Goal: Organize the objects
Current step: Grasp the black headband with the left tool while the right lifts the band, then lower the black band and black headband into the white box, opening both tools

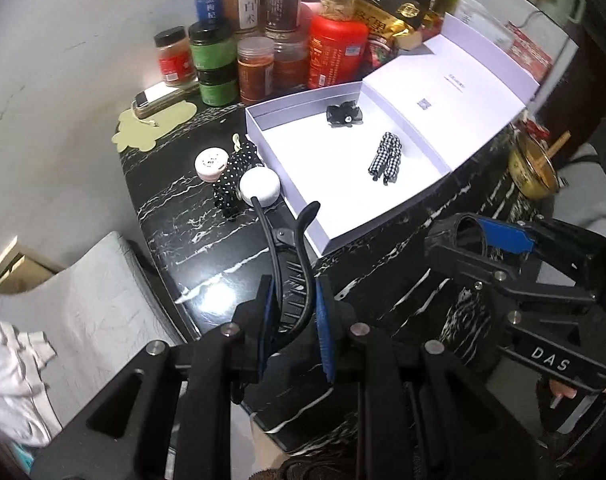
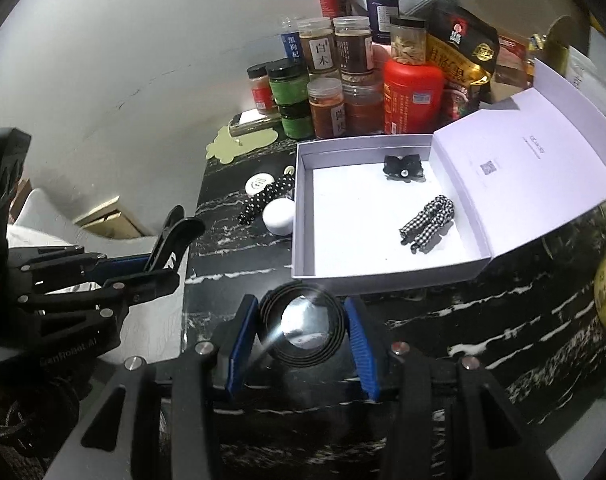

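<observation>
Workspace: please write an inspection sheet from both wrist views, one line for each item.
Surface: black marble table, white veins, glare spot.
Job's things: open white box holding a black bow clip and a checked hair tie; polka-dot hair tie and two round white containers beside it.
Clutter: jars and bottles, snack bags, green mat behind.
Grippers: left hand-held gripper shut on a black claw clip; right hand-held gripper shut on a black ring.
Cables: nothing seen.
Surroundings: white wall, grey chair, gold bowl.
</observation>
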Demonstrator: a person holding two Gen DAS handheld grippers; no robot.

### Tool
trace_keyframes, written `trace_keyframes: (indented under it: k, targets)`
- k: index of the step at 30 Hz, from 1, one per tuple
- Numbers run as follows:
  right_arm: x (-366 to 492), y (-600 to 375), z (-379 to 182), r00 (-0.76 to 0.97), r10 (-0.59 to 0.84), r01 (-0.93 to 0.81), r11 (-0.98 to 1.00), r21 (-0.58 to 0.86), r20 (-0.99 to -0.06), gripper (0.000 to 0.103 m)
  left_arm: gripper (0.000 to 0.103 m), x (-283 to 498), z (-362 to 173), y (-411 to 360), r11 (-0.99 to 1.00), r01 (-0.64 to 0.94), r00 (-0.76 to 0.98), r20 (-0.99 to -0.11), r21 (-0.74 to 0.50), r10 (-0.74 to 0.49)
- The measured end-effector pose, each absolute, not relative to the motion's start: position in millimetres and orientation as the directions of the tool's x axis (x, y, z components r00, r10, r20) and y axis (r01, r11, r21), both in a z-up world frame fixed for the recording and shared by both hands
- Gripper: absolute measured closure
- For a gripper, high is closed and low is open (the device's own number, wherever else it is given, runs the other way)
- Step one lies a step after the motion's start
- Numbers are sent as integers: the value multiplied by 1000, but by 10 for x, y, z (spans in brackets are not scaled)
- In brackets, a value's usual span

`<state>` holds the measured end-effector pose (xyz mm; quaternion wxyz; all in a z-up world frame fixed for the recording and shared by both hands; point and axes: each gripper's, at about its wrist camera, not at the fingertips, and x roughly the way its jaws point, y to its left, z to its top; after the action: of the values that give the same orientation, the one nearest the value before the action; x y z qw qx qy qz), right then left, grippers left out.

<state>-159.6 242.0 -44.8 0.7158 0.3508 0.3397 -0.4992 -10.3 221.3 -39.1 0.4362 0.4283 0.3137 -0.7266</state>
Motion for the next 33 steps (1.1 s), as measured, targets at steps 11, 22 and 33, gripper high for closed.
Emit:
trace_keyframes:
  k: [11,22,33]
  targets:
    - [-1999,2157,-564,287,-434,943,286,172,-854,58,84,-523,-619,2068,-403,911,-235,-908,-81,-348]
    - [-2171,1633,-769,279,-456,947,277,163,-845,58,84,-867,-877,1485,-461,884,-254,-908,-78,-334]
    - [-2173,988,-1040,306,-454,941,277,194,-837,58,84,-995,-1197,849,-448,889,-255,-911,-90,-324]
